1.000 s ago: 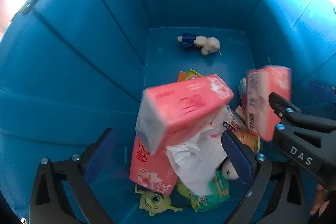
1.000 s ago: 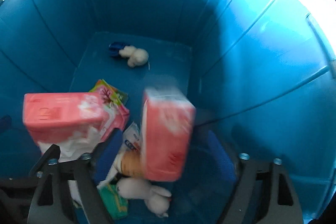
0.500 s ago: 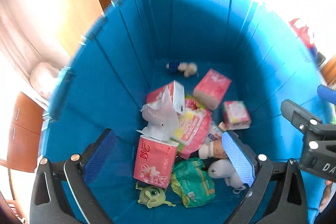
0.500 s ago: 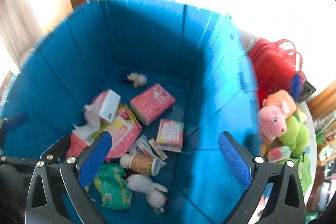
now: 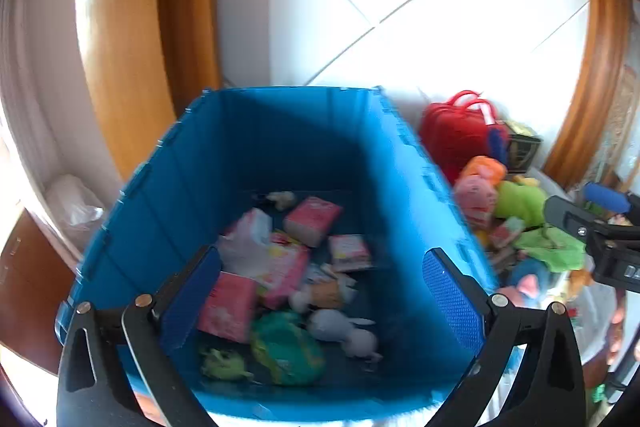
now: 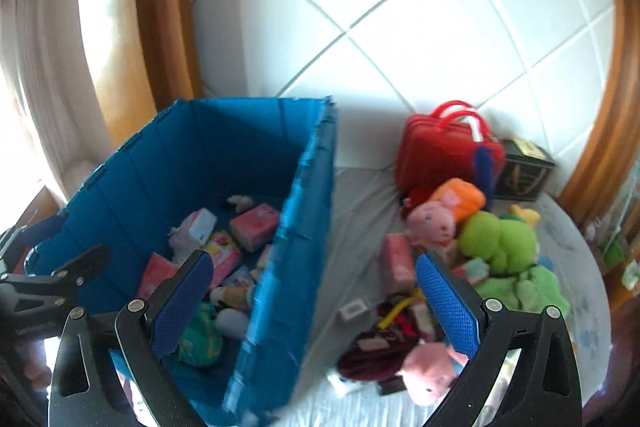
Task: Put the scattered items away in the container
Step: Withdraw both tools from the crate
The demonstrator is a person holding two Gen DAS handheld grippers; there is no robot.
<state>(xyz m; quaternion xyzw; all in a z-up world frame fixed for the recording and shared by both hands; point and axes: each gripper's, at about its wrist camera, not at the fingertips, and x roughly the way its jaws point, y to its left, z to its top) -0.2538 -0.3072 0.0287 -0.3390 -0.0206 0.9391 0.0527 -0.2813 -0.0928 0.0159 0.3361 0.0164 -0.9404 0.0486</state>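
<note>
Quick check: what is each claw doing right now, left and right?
Left claw: open, holding nothing, above the blue bin.
Right claw: open wide, holding nothing, over the bin's right wall.

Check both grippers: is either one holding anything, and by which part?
Nothing is held. The left gripper and the right gripper both stand open with nothing between their pads, above the blue bin.
</note>
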